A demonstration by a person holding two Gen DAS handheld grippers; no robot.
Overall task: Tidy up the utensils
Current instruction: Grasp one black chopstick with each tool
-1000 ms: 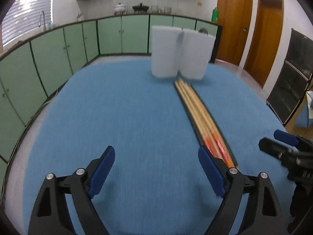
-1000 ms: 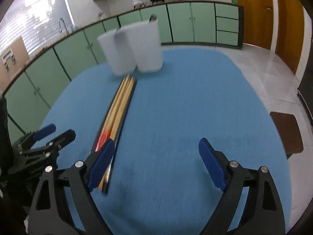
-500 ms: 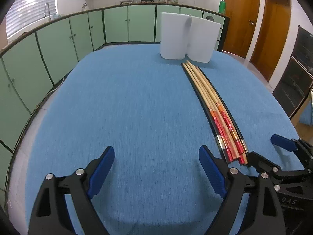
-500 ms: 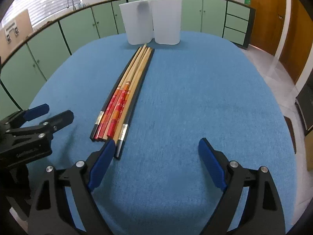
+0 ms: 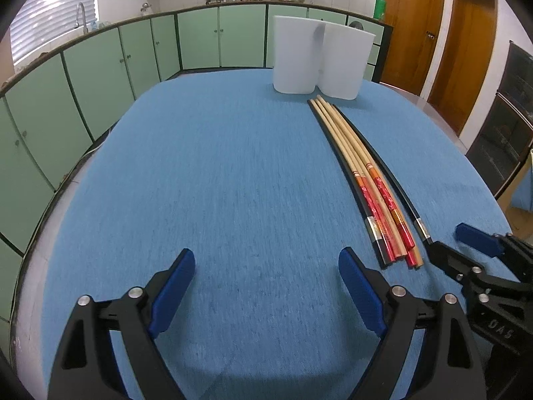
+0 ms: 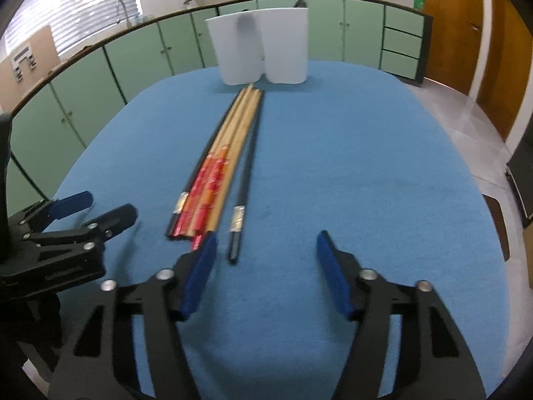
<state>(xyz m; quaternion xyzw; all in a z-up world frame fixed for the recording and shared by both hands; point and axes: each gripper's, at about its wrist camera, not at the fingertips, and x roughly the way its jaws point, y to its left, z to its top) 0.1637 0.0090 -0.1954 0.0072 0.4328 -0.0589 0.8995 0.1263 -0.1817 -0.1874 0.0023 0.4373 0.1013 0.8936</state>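
Right wrist view: blue table [image 6: 366, 166] was seen bearing two white holders [image 6: 260, 53] at far edge. Chopstick bundle [image 6: 216, 173] was laid lengthwise, tips toward holders, butts toward grippers. Lone black chopstick [image 6: 245, 180] was found ahead, inside left finger. Right gripper [image 6: 266, 253] was judged nearer, jaws spread, empty. Left gripper [image 5: 266, 273] was likewise spread, empty, bundle to its right.

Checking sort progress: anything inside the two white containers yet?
Cannot tell: the white containers have opaque walls and rims above camera level. Nothing sticks out. The chopsticks all lie on the table.
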